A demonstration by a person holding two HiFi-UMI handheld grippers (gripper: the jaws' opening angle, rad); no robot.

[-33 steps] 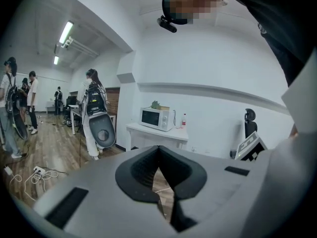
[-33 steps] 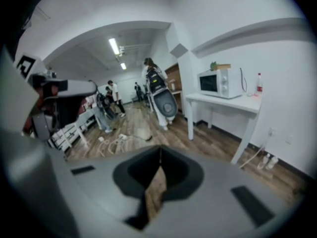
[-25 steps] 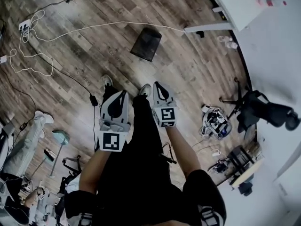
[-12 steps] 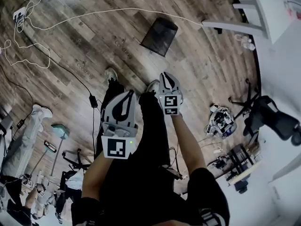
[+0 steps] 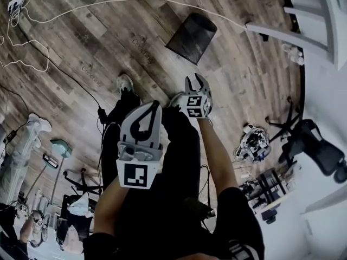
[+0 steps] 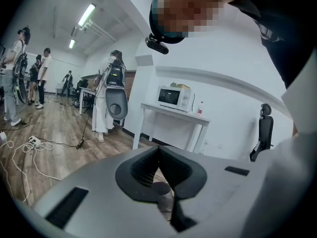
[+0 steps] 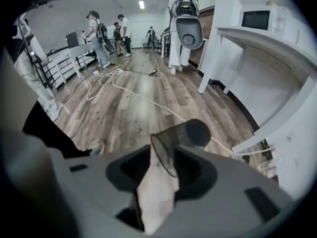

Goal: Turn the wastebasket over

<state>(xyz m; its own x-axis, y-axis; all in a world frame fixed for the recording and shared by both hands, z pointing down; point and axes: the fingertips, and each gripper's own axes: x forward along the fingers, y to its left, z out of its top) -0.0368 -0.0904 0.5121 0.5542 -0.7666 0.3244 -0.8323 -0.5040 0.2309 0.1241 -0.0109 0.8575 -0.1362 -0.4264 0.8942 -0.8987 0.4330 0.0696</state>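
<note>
We hold our left gripper (image 5: 155, 106) with its jaws pressed together on nothing. Our right gripper (image 5: 195, 81) points down toward the wooden floor (image 5: 108, 42); its jaws have just been opening and now stand spread, with nothing between them. The black mesh wastebasket (image 5: 192, 37) lies on its side ahead of us, well apart from both grippers, just beside a white cable (image 5: 108, 3)

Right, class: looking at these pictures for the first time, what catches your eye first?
The black mesh wastebasket lying on its side on the wood floor, ahead of the person's feet. Next, the right gripper pointing towards it, whose jaws have just been opening with nothing between them. The left gripper beside it is shut.
</note>
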